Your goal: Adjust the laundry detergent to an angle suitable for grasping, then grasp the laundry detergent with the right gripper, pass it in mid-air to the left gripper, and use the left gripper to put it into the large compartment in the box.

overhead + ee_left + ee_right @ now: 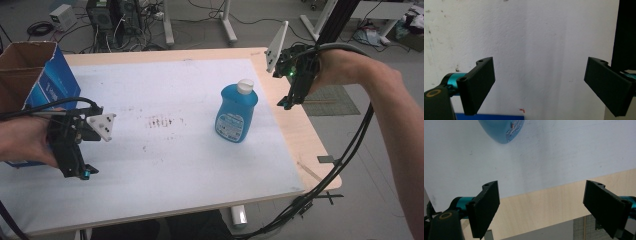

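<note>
We have the bottle (pixel 236 112) standing upright a little right of the middle of the table (pixel 165 165), on the white sheet, with its white cap (pixel 245 86) on. Our right gripper (pixel 286 104) hangs over the table's right edge, near the bottle but apart from it, jaws spread wide with nothing between them; in the right gripper view the bottle's blue base (pixel 501 130) sits at the top, well ahead of the jaws. Our left gripper (pixel 82 172) is near the front left, beside the open box (pixel 35 75), also released and empty — its own view looks straight down on bare sheet.

We judge the bottle to be smooth plastic, so fairly slippery, and if full of liquid moderately heavy and top-steady only while kept upright. The walls will likely give a little under squeeze. The body is wide and flattish, tapering to a neck, so we would take it across the narrower faces, at or just above the label (pixel 230 125) — not by the cap, which could slip
</note>
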{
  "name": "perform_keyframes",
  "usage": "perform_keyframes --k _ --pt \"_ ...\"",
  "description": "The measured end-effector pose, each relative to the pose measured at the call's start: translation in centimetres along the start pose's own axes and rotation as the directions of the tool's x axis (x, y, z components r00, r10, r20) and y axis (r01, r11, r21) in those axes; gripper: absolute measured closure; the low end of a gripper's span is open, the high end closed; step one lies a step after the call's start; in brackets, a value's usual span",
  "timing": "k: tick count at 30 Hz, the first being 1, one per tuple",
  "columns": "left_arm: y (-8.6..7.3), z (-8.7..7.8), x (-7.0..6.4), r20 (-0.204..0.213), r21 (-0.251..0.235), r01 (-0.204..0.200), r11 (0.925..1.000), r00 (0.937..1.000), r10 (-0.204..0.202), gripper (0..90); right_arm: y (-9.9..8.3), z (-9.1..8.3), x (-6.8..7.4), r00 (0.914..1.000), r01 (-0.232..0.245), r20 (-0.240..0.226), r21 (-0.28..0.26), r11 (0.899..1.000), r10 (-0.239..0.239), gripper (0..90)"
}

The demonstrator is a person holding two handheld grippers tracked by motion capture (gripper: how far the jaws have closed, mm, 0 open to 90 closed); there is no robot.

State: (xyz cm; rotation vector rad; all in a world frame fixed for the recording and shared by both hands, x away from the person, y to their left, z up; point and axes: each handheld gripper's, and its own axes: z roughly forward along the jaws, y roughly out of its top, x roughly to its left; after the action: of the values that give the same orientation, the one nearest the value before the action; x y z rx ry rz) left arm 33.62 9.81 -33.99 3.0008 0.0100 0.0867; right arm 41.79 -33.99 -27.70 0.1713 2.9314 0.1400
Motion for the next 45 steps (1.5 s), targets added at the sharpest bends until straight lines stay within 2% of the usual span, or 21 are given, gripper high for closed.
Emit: perform_keyframes --k 4,7,8,14,18,21,23,27,30,31,35,38,39,40,41,43,44,45 --pt "0.0 0.0 -0.1 -0.010 0.007 0.005 1.0000 0.9999 -0.005 9.8 0.1 0.2 0.3 0.9998 0.016 -0.011 0.003 1.000 -0.016 13.3" --pt "0.0 0.0 -0.2 -0.012 0.006 0.004 1.0000 0.9999 -0.004 9.8 0.1 0.2 0.3 0.9999 0.007 -0.010 -0.005 1.000 -0.007 13.3" --pt "0.0 -0.2 -0.5 -0.013 0.004 0.001 1.0000 0.9999 -0.001 9.8 0.2 0.1 0.5 0.9999 -0.012 0.000 -0.006 1.000 0.012 13.3" --pt "0.1 -0.4 -0.9 -0.022 -0.005 0.000 1.0000 0.9998 0.000 9.8 0.0 0.2 1.0 0.9999 -0.012 -0.012 -0.007 1.000 0.012 13.3" --pt "0.1 -0.4 -0.7 -0.022 -0.004 -0.002 1.0000 0.9998 0.002 9.8 -0.2 0.1 1.0 0.9997 -0.019 -0.013 -0.025 1.000 0.018 13.3" --pt "0.1 -0.3 -0.6 -0.025 -0.008 0.008 0.9999 0.9997 -0.008 9.8 -0.3 0.1 1.1 0.9995 -0.029 -0.009 -0.017 0.999 0.029 13.3" --pt "0.1 -0.4 -0.6 -0.026 -0.009 0.007 0.9999 0.9996 -0.007 9.8 -0.4 0.0 1.4 0.9991 -0.043 -0.009 -0.033 0.999 0.043 13.3" --pt "0.2 -0.5 -0.6 -0.028 -0.008 0.006 1.0000 0.9996 -0.006 9.8 -0.5 0.1 2.3 0.9948 -0.102 -0.008 -0.081 0.991 0.102 13.3" --pt "0.4 -0.6 -0.6 -0.034 -0.022 0.004 0.9998 0.9994 -0.005 9.8 -0.4 0.4 3.1 0.9883 -0.151 0.000 -0.112 0.982 0.152 13.3" --pt "0.4 -0.6 -0.6 -0.035 -0.023 0.003 0.9997 0.9994 -0.004 9.8 -0.4 0.5 3.5 0.9856 -0.168 -0.001 -0.136 0.976 0.169 13.3" --pt "0.5 -0.6 -0.6 -0.043 -0.035 0.006 0.9994 0.9991 -0.007 9.8 -0.2 1.0 4.7 0.9631 -0.262 -0.005 -0.240 0.935 0.269 13.3" --pt "0.4 -0.7 -0.7 -0.051 -0.045 0.003 0.9990 0.9987 -0.006 9.8 0.1 1.6 5.7 0.9364 -0.339 -0.018 -0.308 0.889 0.351 13.3" --pt "0.4 -0.7 -0.7 -0.051 -0.045 0.003 0.9990 0.9987 -0.006 9.8 0.1 1.6 5.7 0.9364 -0.339 -0.018 -0.308 0.889 0.351 13.3" --pt "0.3 -0.8 -0.7 -0.054 -0.050 0.006 0.9987 0.9985 -0.008 9.8 0.1 1.9 6.0 0.9270 -0.361 -0.026 -0.332 0.871 0.374 13.3" --pt "0.3 -0.8 -0.7 -0.052 -0.050 0.006 0.9987 0.9986 -0.008 9.8 0.3 2.3 6.3 0.9094 -0.397 -0.038 -0.373 0.839 0.414 13.3" --pt "0.2 -0.9 -0.7 -0.058 -0.055 0.006 0.9985 0.9983 -0.010 9.8 0.5 2.8 6.6 0.8958 -0.423 -0.049 -0.398 0.814 0.442 13.3" --pt "0.0 -1.0 -0.7 -0.062 -0.059 0.012 0.9982 0.9979 -0.016 9.8 0.8 3.4 6.8 0.8846 -0.443 -0.059 -0.415 0.795 0.463 13.3" --pt "0.0 -1.0 -0.7 -0.064 -0.056 0.008 0.9984 0.9979 -0.011 9.8 0.9 3.7 6.8 0.8801 -0.450 -0.063 -0.425 0.785 0.471 13.3"
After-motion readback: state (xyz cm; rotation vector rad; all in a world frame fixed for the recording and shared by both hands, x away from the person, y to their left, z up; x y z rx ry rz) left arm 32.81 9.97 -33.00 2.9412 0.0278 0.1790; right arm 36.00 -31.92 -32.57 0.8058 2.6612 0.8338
